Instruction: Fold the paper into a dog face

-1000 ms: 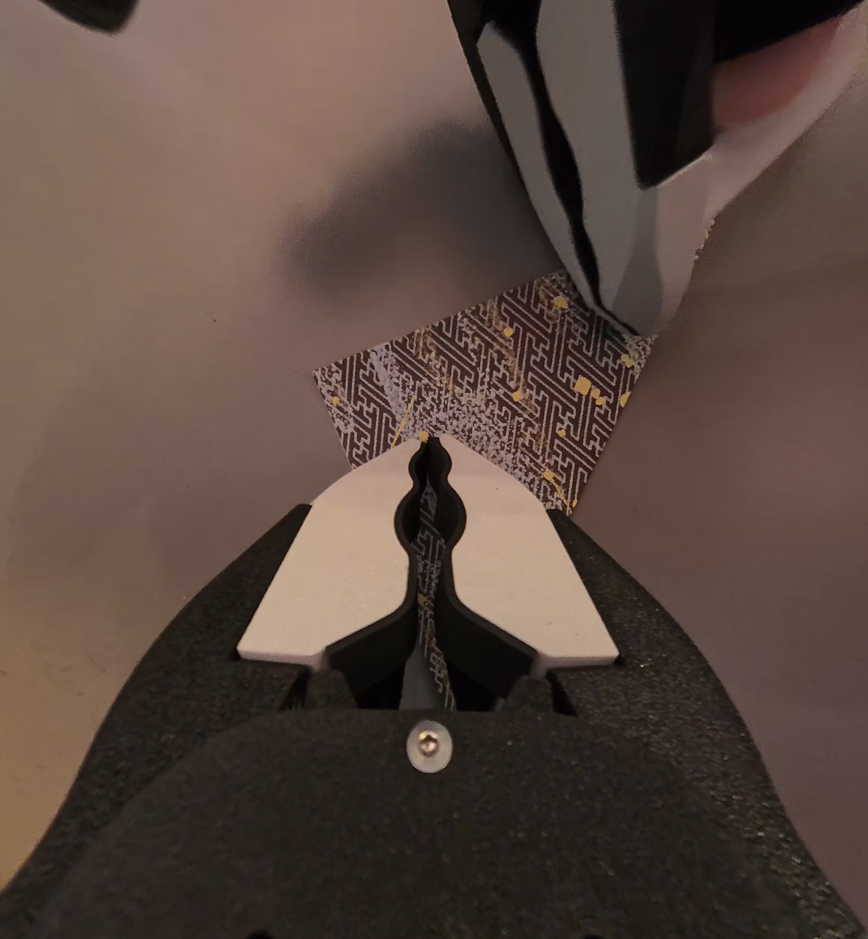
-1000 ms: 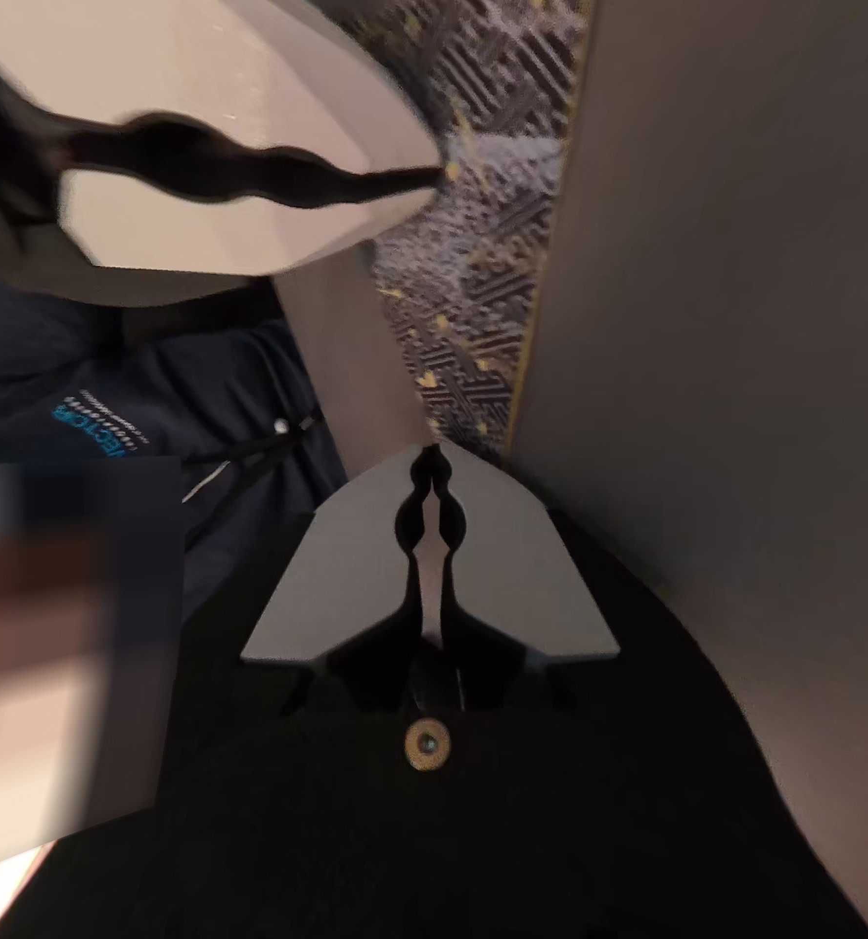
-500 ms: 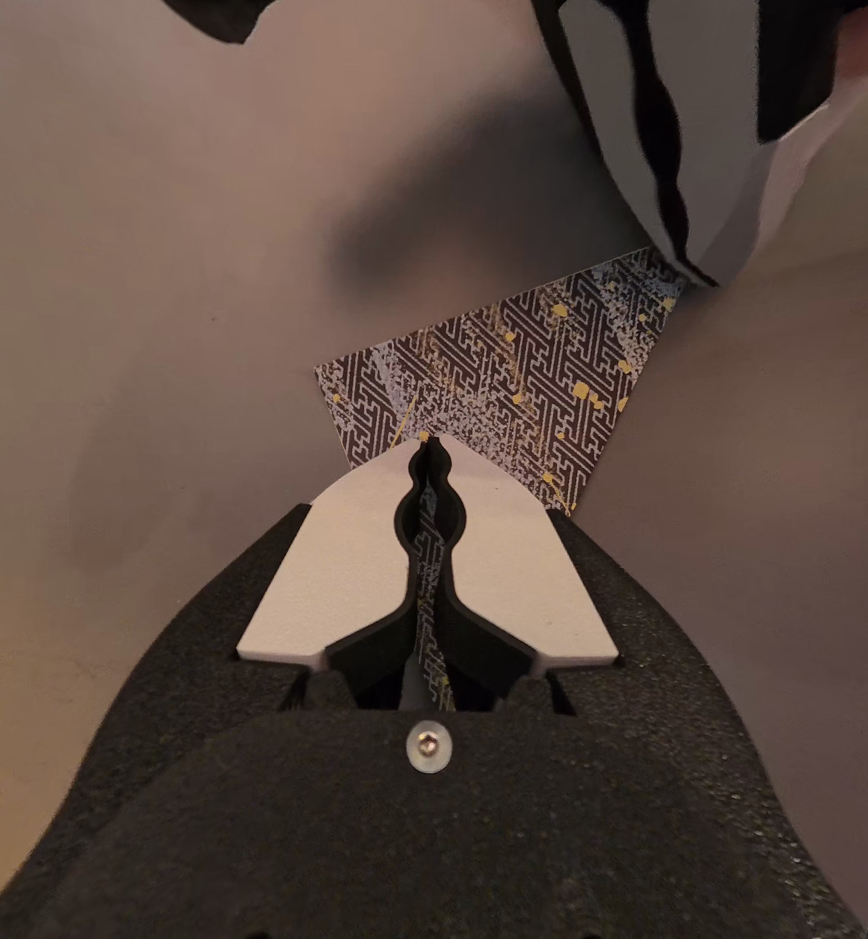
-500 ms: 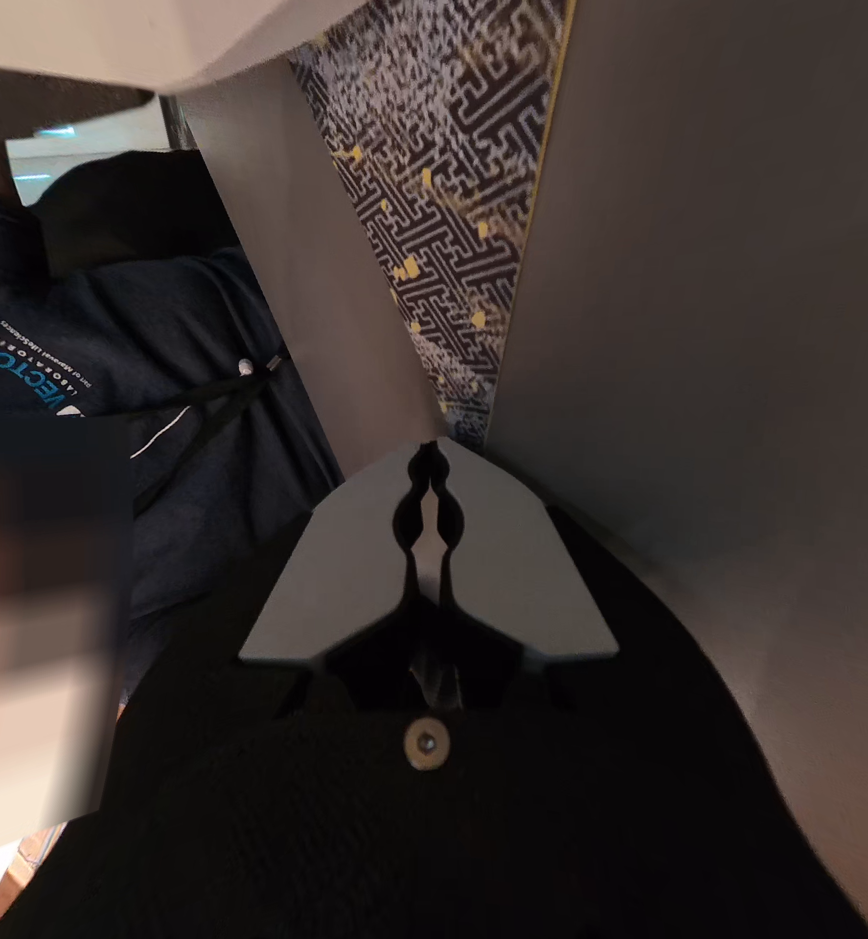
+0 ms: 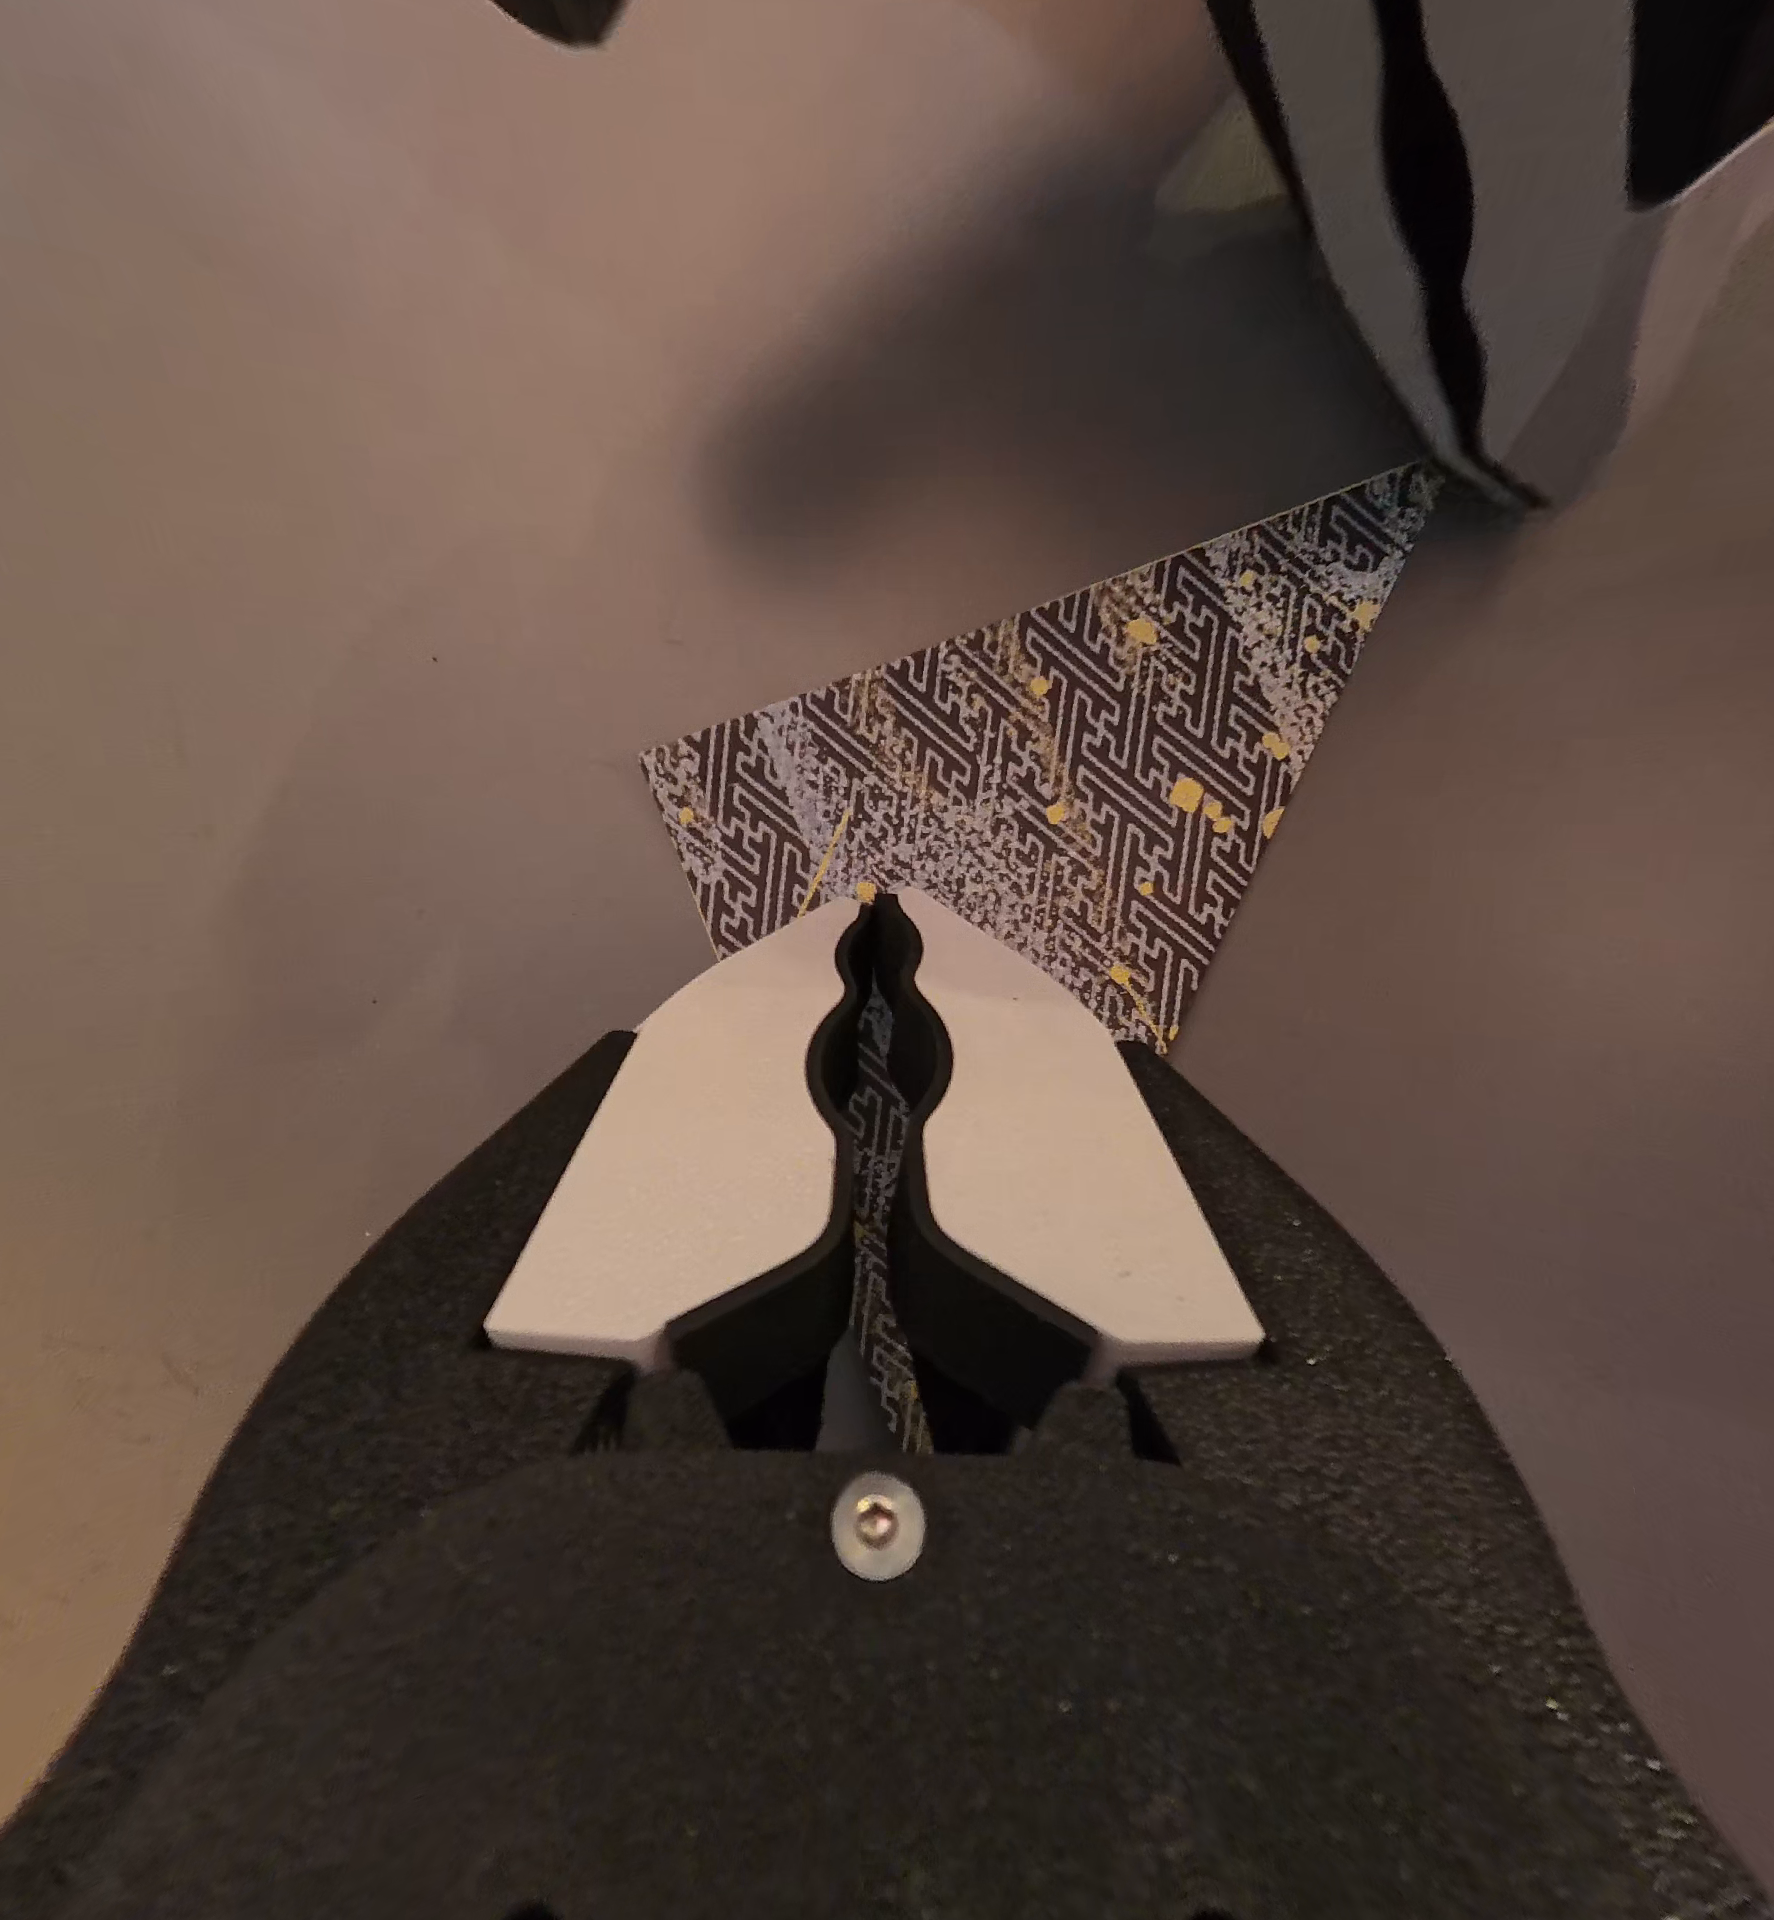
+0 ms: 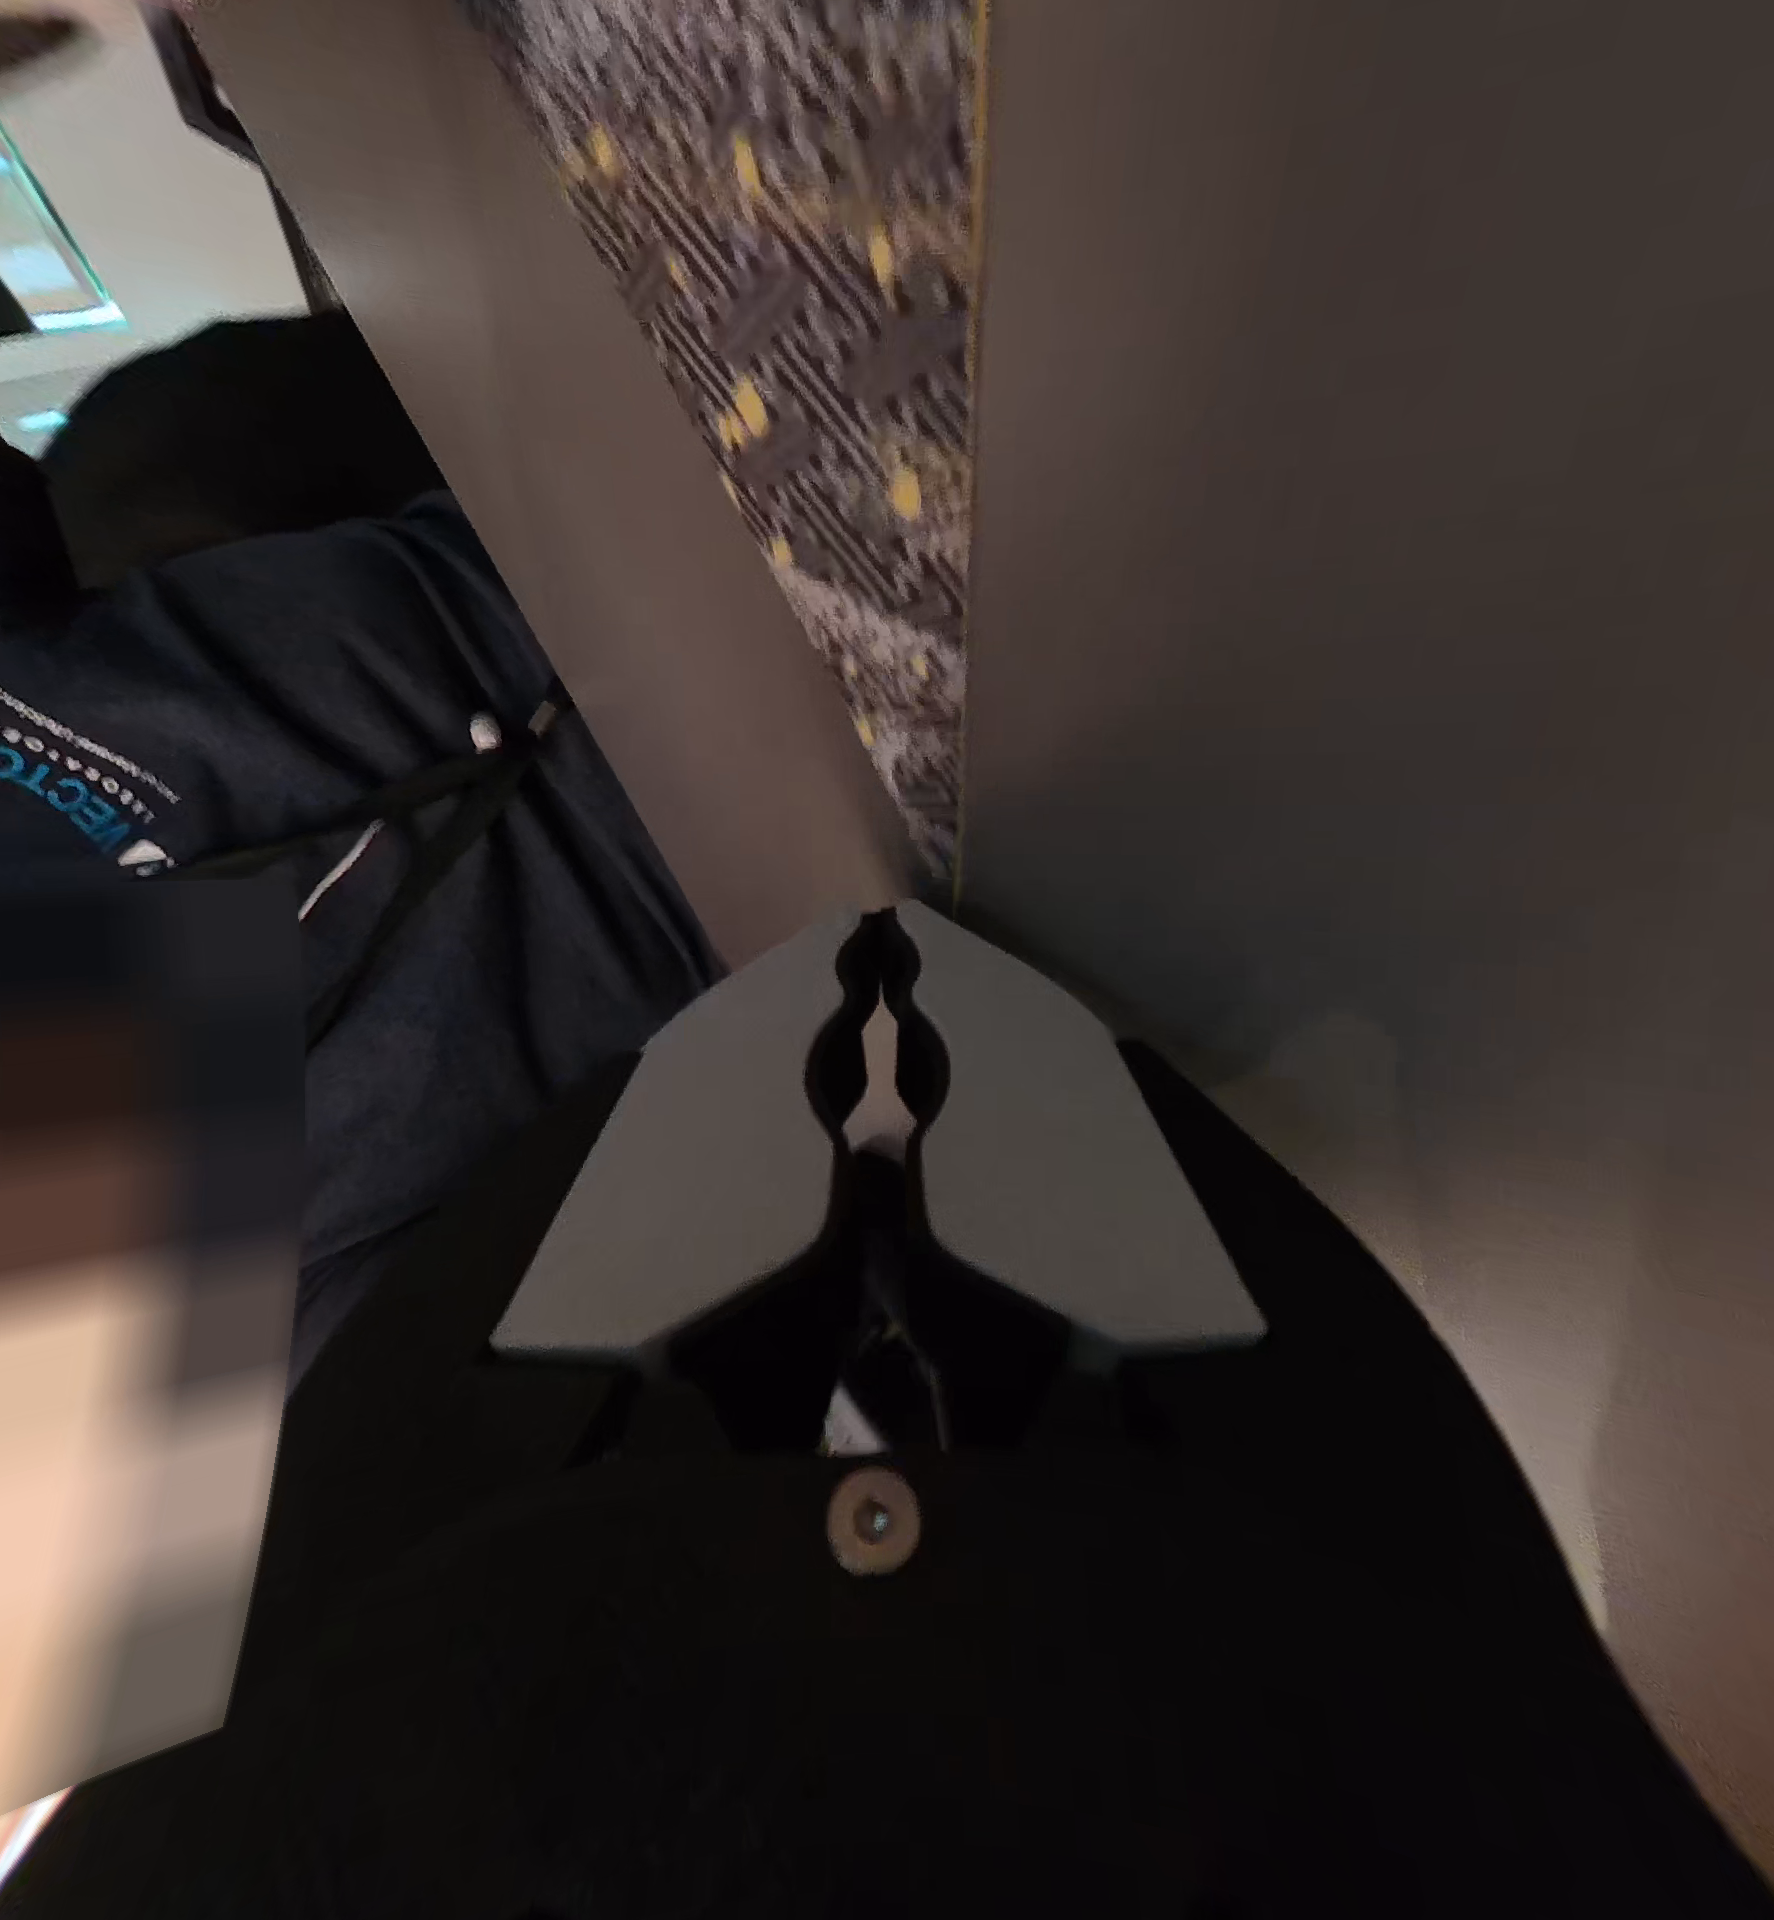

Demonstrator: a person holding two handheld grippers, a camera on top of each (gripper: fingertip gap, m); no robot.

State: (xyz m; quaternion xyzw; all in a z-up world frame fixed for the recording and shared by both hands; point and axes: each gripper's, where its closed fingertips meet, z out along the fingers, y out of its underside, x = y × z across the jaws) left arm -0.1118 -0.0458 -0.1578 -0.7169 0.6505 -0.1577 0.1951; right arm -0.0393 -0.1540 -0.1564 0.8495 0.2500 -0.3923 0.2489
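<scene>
The paper (image 5: pixel 1018 790) is dark with a white maze pattern and gold specks. It lies folded into a triangle on the grey table (image 5: pixel 343 623). My left gripper (image 5: pixel 878 904) is shut, and its tips rest on the paper's near edge; the paper shows through the slit between the fingers. My right gripper (image 5: pixel 1485 483) is shut and empty, with its tips down at the paper's far right corner. In the right wrist view the right gripper (image 6: pixel 883 914) sits at the paper's narrow point, and the paper (image 6: pixel 841 416) runs away from it, blurred.
In the right wrist view the table's edge runs diagonally at the left, and a person's dark top (image 6: pixel 343 779) is close behind it. A dark object (image 5: pixel 561 16) pokes in at the top of the left wrist view. My hands' fingertips stand some 12 cm from each other.
My right gripper has slid outward along the paper's fold to its far right corner. My left gripper and the paper have stayed put.
</scene>
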